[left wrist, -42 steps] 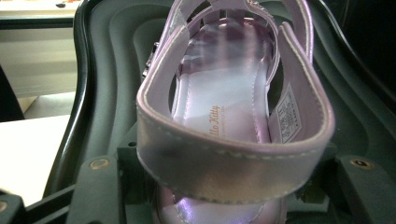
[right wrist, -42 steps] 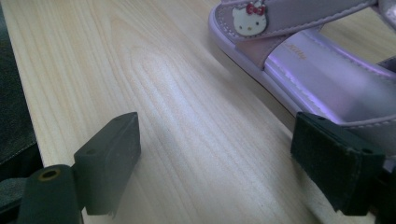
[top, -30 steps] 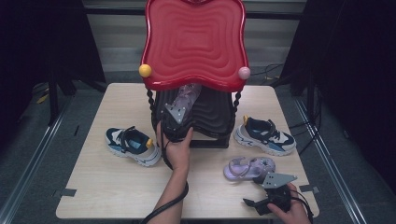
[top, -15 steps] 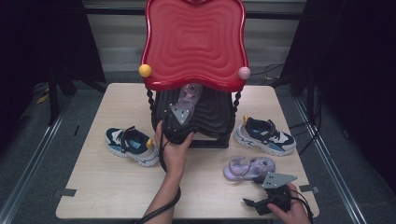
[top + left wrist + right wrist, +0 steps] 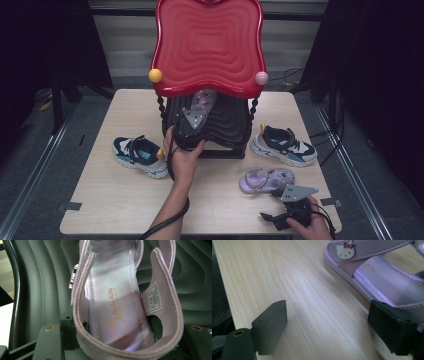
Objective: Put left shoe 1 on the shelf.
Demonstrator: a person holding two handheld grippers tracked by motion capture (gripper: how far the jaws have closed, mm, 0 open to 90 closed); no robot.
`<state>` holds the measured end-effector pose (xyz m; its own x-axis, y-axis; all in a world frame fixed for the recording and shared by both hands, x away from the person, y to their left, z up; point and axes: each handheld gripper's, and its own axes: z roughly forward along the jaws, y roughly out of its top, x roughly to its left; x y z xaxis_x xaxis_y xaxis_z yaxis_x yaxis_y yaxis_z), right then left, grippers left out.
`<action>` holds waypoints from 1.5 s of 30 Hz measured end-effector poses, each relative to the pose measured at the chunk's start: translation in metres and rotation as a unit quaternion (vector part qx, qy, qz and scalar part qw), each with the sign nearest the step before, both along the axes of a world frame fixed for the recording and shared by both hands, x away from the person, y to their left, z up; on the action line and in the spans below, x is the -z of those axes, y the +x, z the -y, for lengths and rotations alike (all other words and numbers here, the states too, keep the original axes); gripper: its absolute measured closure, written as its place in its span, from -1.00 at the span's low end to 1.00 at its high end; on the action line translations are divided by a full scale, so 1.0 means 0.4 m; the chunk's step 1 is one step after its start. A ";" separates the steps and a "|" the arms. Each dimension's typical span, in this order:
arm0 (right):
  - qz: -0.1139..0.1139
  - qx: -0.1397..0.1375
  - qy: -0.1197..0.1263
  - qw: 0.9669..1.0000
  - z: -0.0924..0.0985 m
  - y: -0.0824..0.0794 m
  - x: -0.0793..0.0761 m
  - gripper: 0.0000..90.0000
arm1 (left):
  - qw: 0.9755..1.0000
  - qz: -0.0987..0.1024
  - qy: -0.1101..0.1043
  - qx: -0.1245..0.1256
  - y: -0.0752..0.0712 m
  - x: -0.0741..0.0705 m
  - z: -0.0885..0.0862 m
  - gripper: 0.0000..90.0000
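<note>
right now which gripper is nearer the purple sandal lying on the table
Right. The right gripper sits at the table's near edge just in front of the purple sandal, jaws open. The left gripper is farther off at the dark shelf under the red top.

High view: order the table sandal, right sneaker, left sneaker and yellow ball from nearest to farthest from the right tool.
1. Table sandal, just above the right tool.
2. Right sneaker, farther back on the right.
3. Left sneaker, across the table.
4. Yellow ball, on the red rack's left corner.
</note>
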<state>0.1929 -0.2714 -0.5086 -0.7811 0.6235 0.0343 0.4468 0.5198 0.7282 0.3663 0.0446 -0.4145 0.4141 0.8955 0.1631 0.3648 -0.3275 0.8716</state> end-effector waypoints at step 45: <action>0.001 -0.002 -0.001 1.000 0.000 0.000 0.000 -0.66 | 0.997 0.002 -0.062 -0.043 0.007 0.008 0.041 -0.39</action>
